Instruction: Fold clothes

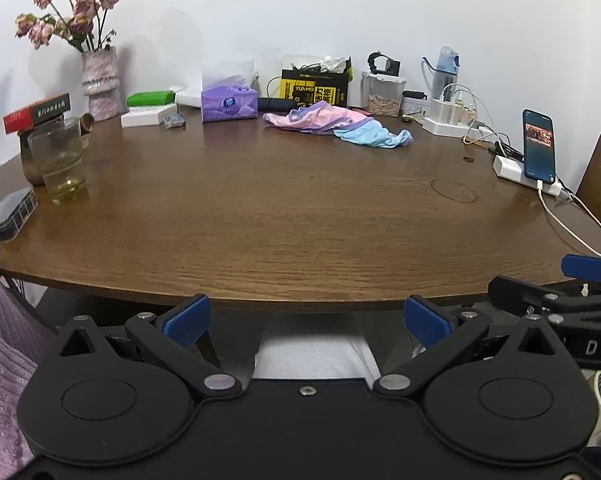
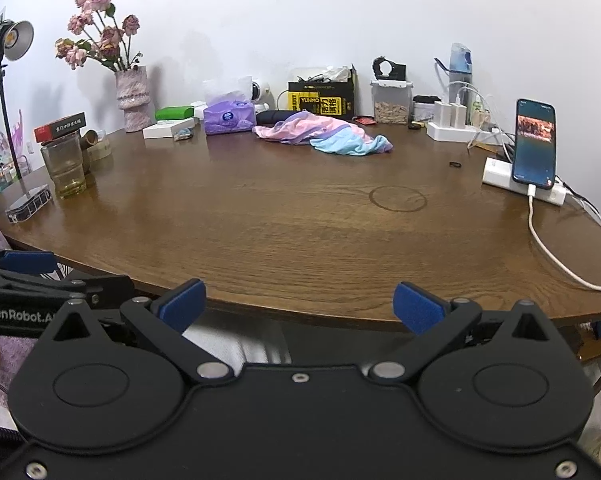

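While both tongs, left (image 1: 306, 326) and right (image 2: 298, 308), hang apart and empty, the crumpled garment (image 1: 336, 124) lies far across the tabletop (image 1: 280, 216). A good start is probably to drag it near, then spread it flat.

Both views are evenly and fairly brightly lit, soft light washing the plain white wall (image 1: 340, 12). A lit studio lamp on a black stand (image 2: 10, 38) glows at far left in the right wrist view. The dried pink roses (image 2: 98, 28) cast faint grey shadows on the wall. The round brown wooden table (image 2: 300, 220) carries a dull sheen. Fisheye distortion bows its edge and darkens the corners; focus is reasonably sharp.
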`<state>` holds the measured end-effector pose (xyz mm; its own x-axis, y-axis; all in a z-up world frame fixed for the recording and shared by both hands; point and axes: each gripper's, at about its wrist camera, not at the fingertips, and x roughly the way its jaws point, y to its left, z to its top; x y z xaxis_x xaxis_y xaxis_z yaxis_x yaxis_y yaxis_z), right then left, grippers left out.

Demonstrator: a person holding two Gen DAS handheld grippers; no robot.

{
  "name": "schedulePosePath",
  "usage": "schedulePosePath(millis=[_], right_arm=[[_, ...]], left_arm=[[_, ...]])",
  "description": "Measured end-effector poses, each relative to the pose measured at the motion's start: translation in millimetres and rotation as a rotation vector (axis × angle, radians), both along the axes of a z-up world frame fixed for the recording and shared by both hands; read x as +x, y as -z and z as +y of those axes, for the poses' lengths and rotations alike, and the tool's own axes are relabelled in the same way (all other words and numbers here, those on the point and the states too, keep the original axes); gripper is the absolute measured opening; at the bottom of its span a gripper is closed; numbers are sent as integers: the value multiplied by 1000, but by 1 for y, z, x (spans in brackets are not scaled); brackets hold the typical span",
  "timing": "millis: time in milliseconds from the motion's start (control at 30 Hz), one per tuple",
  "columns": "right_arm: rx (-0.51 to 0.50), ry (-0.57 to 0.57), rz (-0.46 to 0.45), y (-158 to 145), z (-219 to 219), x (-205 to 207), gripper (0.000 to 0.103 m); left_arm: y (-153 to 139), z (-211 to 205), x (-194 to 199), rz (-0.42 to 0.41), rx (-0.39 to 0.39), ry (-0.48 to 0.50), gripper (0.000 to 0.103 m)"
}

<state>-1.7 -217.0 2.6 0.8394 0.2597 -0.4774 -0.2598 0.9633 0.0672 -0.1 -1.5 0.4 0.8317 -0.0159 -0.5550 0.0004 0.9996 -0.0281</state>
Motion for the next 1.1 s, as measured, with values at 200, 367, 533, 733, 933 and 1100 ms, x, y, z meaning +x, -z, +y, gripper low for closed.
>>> schedulePosePath(millis=[200, 367, 533, 733, 933, 1100], right_arm=[[-13, 4, -8, -1, -6, -1, 102], [-24, 11, -10, -2, -7, -3, 102], [-5, 10, -2, -2, -2, -5, 102], [2, 7, -10, 1, -10, -2, 102], [-4, 22, -63, -1, -7, -7, 102], [-2, -14, -114, 3, -3, 2, 102]], left_arm=[[-3, -10, -1, 2, 22, 2, 103], [1, -9, 4, 15, 24, 1, 103], [3, -16, 1, 26, 16, -17, 103], [0, -21, -3, 13, 29, -20, 103], [-2, -12, -1, -10, 14, -3, 103], [-7, -14, 21, -54, 30, -7, 103]])
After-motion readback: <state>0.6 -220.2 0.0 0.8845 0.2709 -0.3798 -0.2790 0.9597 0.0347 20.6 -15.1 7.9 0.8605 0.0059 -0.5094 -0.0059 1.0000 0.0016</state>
